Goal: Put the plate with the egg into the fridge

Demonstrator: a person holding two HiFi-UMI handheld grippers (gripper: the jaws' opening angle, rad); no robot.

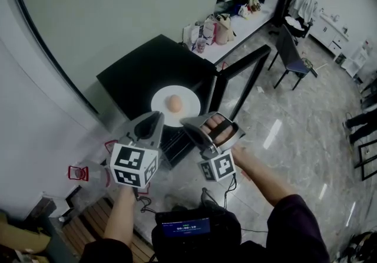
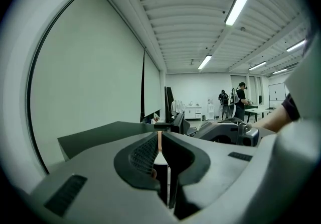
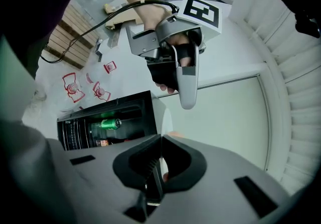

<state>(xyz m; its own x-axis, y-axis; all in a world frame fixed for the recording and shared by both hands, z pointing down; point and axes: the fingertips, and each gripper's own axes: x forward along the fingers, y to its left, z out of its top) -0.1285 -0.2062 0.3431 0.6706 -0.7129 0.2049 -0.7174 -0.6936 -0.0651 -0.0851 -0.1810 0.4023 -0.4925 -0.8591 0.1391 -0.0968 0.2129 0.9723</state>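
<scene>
The plate [image 1: 159, 107] with the egg [image 1: 174, 102] sits on the black top of the mini fridge [image 1: 144, 73], not yet inside. The fridge door [image 1: 246, 59] stands swung open to the right, presumably so the shelves are free to take it. We hold the left gripper [image 1: 155, 117] and the right gripper [image 1: 189, 122] side by side just short of the plate's near edge, tips aimed at it. On each, the two fingers are pressed together with nothing between them, as the left gripper view [image 2: 159, 135] and the right gripper view [image 3: 160, 140] both show. We judge this to be a pause before the pickup, since the jaws must part to take the rim.

From the head view the fridge's inside is mostly covered by its own top and by our grippers. Only the right gripper view looks in, showing a green can [image 3: 110, 123] on a shelf; how much free room lies beside it we cannot tell. The plate's near rim is hidden behind the jaws.
</scene>
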